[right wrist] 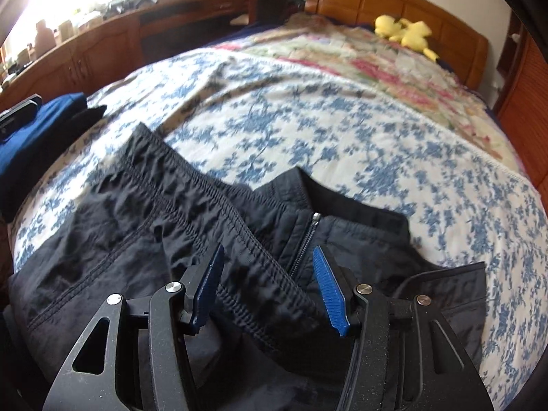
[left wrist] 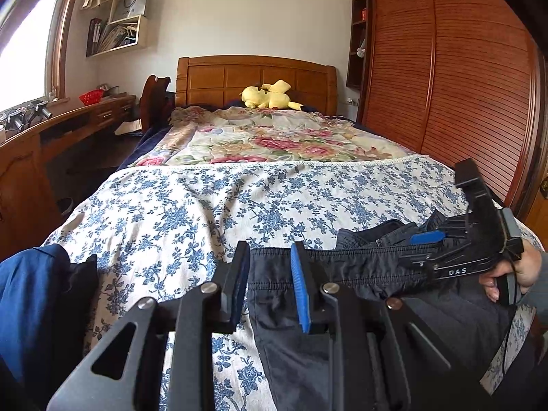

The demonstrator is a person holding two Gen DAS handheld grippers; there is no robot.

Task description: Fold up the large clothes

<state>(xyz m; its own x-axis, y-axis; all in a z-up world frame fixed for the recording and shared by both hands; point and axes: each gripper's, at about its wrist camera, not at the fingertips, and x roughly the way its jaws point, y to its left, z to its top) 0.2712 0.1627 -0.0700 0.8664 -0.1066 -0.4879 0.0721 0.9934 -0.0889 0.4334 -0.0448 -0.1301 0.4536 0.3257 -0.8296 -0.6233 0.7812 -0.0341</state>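
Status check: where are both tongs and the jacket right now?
Left tongs open, straddling the black jacket's elastic hem. Right tongs open over the hem, by the zipper. Jacket flat on the floral bedspread. Blue garment lies left, clear.

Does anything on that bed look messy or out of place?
Only the black jacket: it lies rumpled near the bed's foot, its elastic hem flipped diagonally over the zipper. A yellow plush toy lies toppled by the headboard.
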